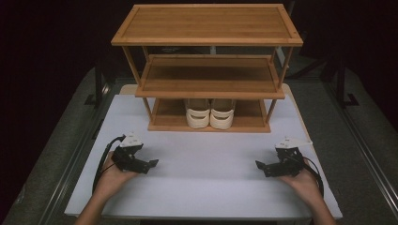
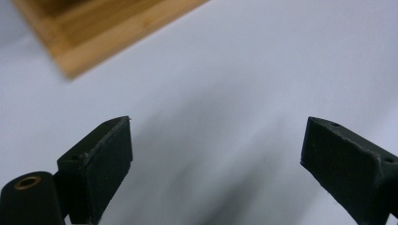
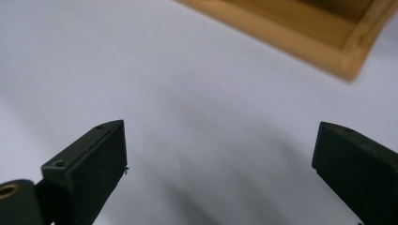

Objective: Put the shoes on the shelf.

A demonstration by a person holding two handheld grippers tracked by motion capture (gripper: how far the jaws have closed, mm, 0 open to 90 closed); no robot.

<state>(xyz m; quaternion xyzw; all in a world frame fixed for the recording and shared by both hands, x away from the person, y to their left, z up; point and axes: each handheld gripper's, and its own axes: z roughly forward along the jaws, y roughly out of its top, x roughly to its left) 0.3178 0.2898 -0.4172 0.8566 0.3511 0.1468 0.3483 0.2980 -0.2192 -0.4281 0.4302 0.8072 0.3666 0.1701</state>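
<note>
White table, wooden rack holding sandals, left gripper and right gripper both spread apart, empty

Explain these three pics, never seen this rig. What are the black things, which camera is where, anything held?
No robot here: a person holds a hand-held gripper in each hand, the left gripper and the right gripper. The wide picture comes from a fixed camera above the person's side, looking forward and down on the white table. The other two come from small cameras riding on each gripper; the black blocks at the bottom are that gripper's own jaws. Both sets of jaws stand wide apart with bare tabletop between them, so nothing is held. On the table stands a three-tier wooden shoe rack, with a pair of white shoes on its bottom shelf. The wooden corners at the top of the gripper views are the rack's base.
</note>
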